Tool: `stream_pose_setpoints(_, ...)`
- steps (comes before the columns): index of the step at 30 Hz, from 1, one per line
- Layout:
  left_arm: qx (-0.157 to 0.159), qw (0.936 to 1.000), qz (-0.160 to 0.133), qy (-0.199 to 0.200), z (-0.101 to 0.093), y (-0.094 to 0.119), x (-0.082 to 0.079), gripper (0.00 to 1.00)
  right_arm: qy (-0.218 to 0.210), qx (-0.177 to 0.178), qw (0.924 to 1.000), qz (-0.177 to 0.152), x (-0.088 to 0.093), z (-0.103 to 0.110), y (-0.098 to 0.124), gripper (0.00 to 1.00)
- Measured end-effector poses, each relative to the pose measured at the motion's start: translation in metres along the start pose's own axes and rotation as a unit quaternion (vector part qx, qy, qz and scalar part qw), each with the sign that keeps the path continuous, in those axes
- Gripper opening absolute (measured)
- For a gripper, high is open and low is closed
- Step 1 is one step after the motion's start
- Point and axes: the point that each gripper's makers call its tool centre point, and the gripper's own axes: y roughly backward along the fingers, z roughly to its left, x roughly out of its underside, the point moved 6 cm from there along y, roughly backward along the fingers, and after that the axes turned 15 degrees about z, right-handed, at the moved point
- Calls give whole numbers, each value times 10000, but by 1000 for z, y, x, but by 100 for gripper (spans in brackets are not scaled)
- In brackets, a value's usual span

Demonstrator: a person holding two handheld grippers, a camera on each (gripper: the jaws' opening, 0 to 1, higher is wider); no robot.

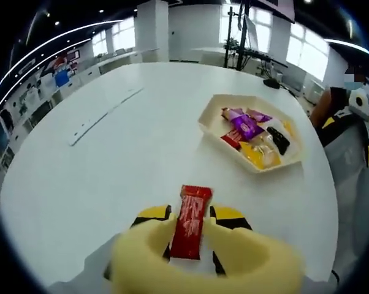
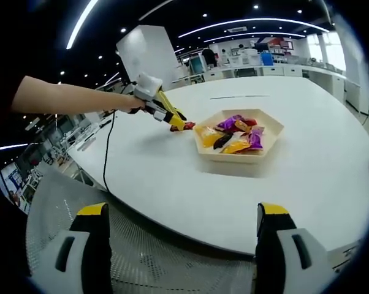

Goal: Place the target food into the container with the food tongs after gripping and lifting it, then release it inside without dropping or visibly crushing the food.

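My left tongs (image 1: 187, 236) clamp a red snack packet (image 1: 189, 222) above the white bench (image 1: 111, 171); the hexagonal tray (image 1: 212, 125) lies ahead-right. My right tongs (image 2: 181, 236) gape open, holding nothing.

A large round white table (image 1: 111, 165) is set in an open office hall. Bright windows (image 1: 307, 52) and a white square pillar (image 2: 149, 52) are seen behind it. Long curved light strips (image 2: 80, 23) are mounted on the dark ceiling.
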Motion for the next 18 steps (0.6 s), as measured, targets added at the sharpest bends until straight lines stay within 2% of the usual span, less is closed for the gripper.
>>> stream_pose_setpoints(10,10,9991,-255,336,1,0,3,21,-7,7,10000,-4,0,0,0,100)
stream_pose_setpoints(14,-129,9993,-192,296,0,0,2,19,-8,11,10000,-3,0,0,0,100)
stream_pose_setpoints(18,-240,9978,-339,507,-3,3,7,19,-2,9,10000,2,0,0,0,100)
